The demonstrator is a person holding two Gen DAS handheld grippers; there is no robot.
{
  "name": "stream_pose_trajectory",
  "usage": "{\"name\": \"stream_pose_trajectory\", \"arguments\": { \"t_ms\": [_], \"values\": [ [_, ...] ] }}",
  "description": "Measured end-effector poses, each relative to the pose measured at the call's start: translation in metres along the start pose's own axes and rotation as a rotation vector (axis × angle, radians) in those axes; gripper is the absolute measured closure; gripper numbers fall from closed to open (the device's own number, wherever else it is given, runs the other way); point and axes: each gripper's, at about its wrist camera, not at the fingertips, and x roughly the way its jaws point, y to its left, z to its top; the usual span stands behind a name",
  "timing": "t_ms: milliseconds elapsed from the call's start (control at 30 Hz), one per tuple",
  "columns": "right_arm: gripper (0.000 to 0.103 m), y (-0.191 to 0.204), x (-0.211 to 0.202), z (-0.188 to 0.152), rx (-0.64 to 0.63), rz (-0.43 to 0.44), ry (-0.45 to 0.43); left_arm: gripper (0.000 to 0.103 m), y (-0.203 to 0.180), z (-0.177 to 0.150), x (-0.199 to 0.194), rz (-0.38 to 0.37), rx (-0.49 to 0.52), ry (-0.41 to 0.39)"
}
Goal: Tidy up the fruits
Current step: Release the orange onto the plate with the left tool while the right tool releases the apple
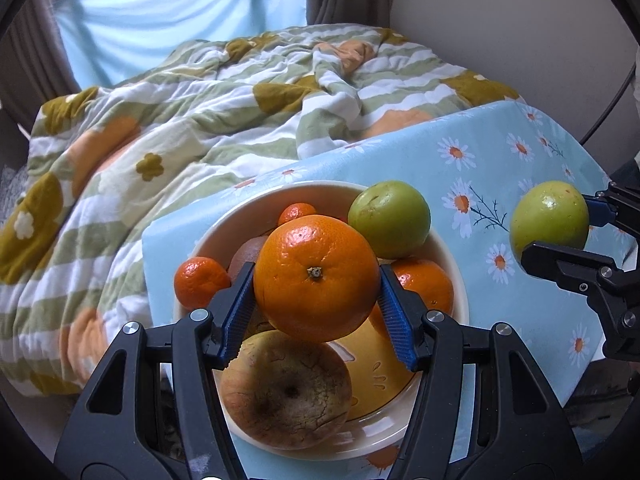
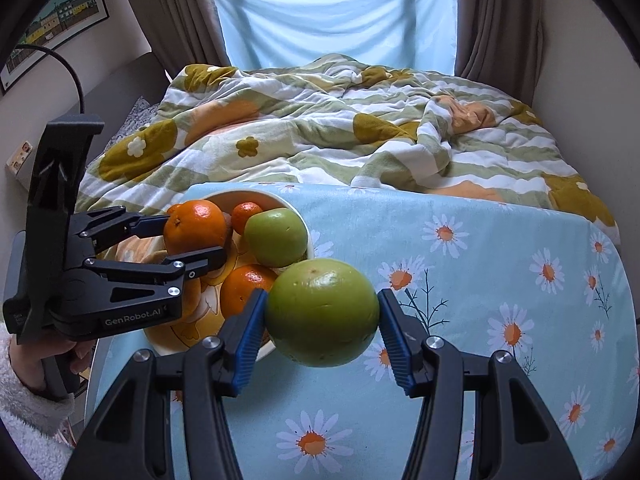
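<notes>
We are looking from the left wrist forward and slightly down, very near the fruit bowl (image 1: 452, 264). From the right wrist we are facing the bed (image 2: 320, 136), beside the bowl (image 2: 296, 208). Both views are sharing bowl, daisy tablecloth (image 1: 500, 152) and bed.

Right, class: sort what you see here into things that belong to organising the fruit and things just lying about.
Belongs to the job:
- large orange, held in left claw
- green apple, held in right claw
- bowl of remaining fruit
- second green apple in the bowl

Just lying about:
- floral quilt
- daisy tablecloth
- framed picture
</notes>
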Motion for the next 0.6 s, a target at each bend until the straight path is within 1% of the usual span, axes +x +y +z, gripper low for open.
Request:
{"name": "stream_pose_trajectory", "arguments": {
  "t_ms": [67,133,167,233,400,600],
  "values": [
    [0.052,0.001,-0.001,0.000,0.005,-0.008,-0.003,0.036,-0.003,0.000,-0.003,0.013,0.021,-0.014],
    [0.052,0.000,-0.003,-0.001,0.009,-0.016,-0.007,0.017,-0.003,0.001,-0.009,0.007,0.027,-0.037],
    [0.052,-0.001,-0.004,-0.001,0.012,-0.021,-0.009,0.000,-0.002,0.002,-0.012,0.006,0.025,-0.049],
    [0.052,-0.002,-0.006,-0.001,0.019,-0.029,-0.014,0.000,-0.001,0.003,-0.018,0.000,0.022,-0.068],
    [0.052,-0.002,-0.011,0.000,0.015,-0.037,-0.020,0.000,0.005,-0.001,-0.030,0.007,0.014,-0.074],
    [0.052,0.010,-0.013,0.002,-0.028,-0.012,-0.022,0.000,0.018,-0.018,-0.055,0.023,-0.044,-0.085]
  ]
}}
